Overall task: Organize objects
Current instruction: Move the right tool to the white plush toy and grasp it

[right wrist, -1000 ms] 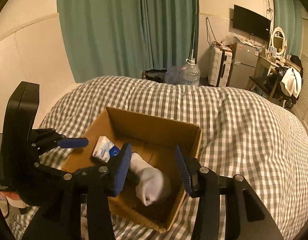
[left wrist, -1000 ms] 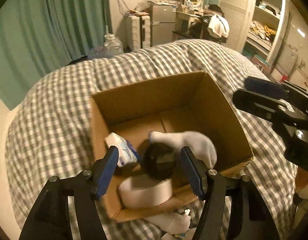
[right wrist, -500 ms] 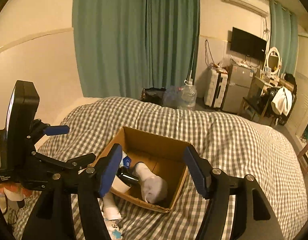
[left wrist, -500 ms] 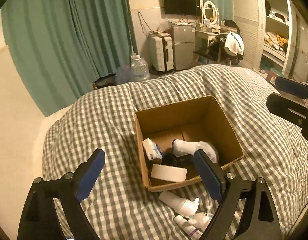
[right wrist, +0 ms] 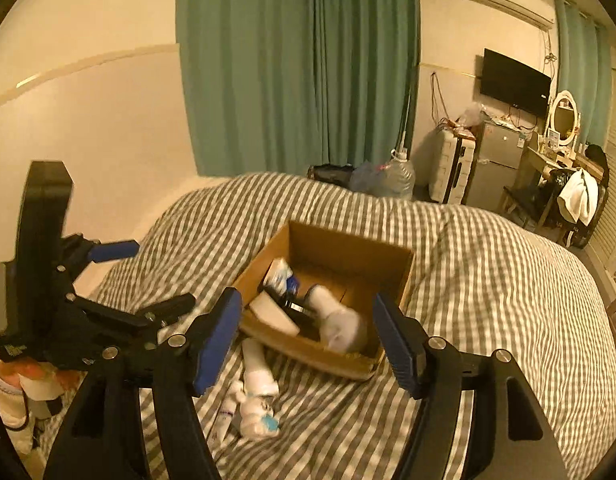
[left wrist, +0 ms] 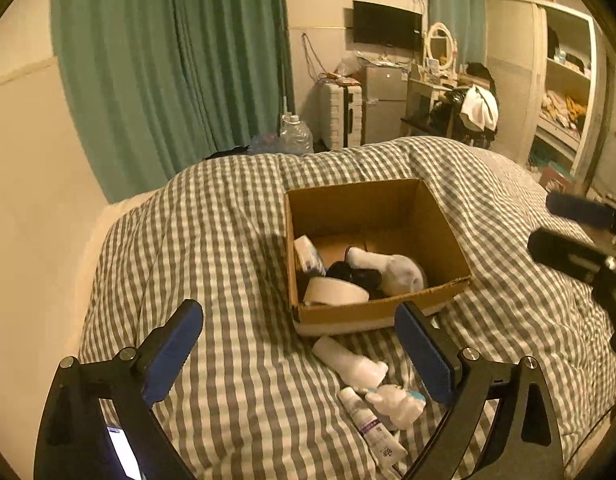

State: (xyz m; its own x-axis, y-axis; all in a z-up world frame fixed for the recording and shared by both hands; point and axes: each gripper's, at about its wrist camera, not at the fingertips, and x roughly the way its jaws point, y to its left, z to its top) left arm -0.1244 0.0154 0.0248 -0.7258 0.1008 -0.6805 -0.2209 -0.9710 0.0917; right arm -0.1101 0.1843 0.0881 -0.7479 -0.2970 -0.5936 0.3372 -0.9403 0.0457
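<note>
An open cardboard box [left wrist: 448,240] [right wrist: 404,276] sits on the checked bed cover. Inside lie a white sock [left wrist: 396,268] [right wrist: 336,316], a black object [left wrist: 348,272], a white roll [left wrist: 336,292] and a white-blue packet [left wrist: 308,254]. In front of the box lie a white bottle [left wrist: 350,362] [right wrist: 257,368], a tube [left wrist: 372,428] and a small white item [left wrist: 400,402]. My left gripper [left wrist: 299,350] is open and empty, held back above the bed before the box. My right gripper [right wrist: 308,332] is open and empty, above the box's near side.
The bed cover [left wrist: 211,264] slopes off at the left toward a cream wall. Green curtains [left wrist: 167,60], a water jug [left wrist: 293,136], a suitcase [left wrist: 342,114], a small fridge [left wrist: 382,100] and shelves [left wrist: 564,92] stand behind the bed.
Both grippers have pulled up and back from the box, which now looks smaller. The black object, between the left fingers before, lies in the box. The items before the box have come into view.
</note>
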